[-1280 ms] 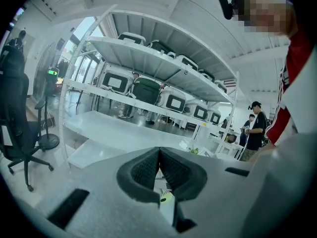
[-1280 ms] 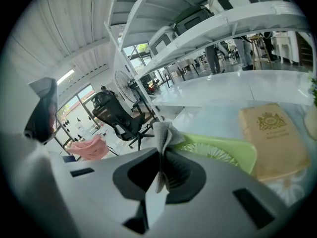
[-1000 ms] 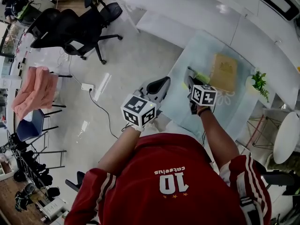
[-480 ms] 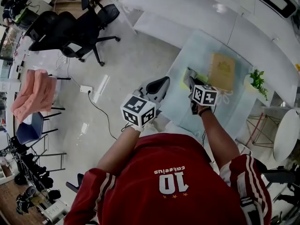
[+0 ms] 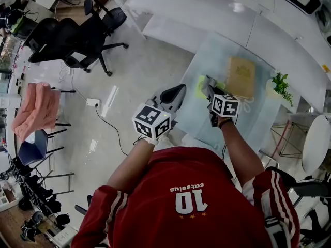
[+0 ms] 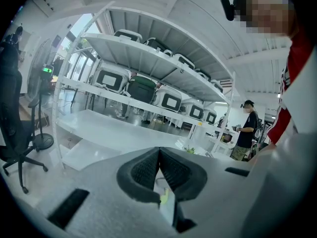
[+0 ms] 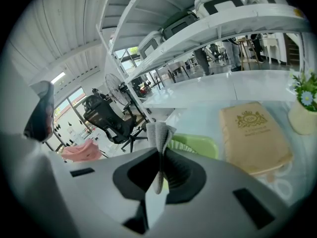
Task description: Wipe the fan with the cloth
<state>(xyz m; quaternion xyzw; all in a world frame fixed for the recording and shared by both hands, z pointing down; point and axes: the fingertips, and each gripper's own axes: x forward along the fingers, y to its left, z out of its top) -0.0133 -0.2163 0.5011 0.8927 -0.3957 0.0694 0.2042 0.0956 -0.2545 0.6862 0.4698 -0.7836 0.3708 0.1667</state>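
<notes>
The fan [image 7: 198, 144] is a small green one lying flat on the glass counter [image 5: 204, 120], just beside a tan packet with a gold crest [image 7: 253, 135]. A little potted plant [image 7: 303, 108] sits on the far side of that packet. The right gripper [image 7: 161, 155] is clenched on the cloth [image 7: 159, 133], a grey folded bit that sticks up out of the jaws. It's held right over the near edge of the fan, though it's hard to say if cloth and fan actually touch. The left gripper [image 6: 158, 155] is clamped closed with nothing in it, held off the counter's left edge over the floor. A black office chair [image 5: 77, 35] stands well apart.
</notes>
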